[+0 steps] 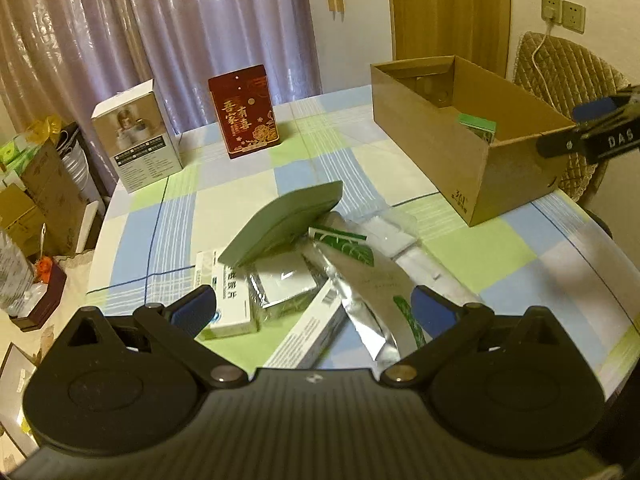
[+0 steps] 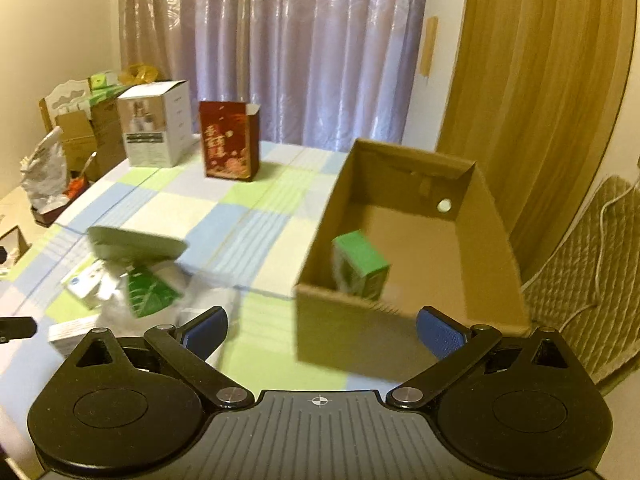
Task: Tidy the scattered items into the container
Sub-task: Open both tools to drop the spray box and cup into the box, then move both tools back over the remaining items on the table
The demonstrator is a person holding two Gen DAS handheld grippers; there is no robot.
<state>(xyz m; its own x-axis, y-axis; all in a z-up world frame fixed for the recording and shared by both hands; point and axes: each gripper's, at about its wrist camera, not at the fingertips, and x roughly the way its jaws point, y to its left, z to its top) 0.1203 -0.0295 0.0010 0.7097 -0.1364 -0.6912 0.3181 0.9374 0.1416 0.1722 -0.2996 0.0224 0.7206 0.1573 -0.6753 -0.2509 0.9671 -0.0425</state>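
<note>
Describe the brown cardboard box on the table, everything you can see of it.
The cardboard box is a plain brown, open-topped rectangular carton of corrugated board, with a small dark print low on one end wall and a round hole in the far end wall. It stands upright on the checked tablecloth, apart from the pile of loose items. Inside, a green-topped small box rests near one end; the rest of the floor looks bare. Neither gripper touches it.

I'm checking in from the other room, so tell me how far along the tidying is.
Early on. Done: one green box sits inside the cardboard box. In hand: nothing; the left gripper is open above the pile, and the right gripper is open at the cardboard box's near edge. Left: the grey-green lid, the foil pouch and the white medicine boxes on the table.
</note>
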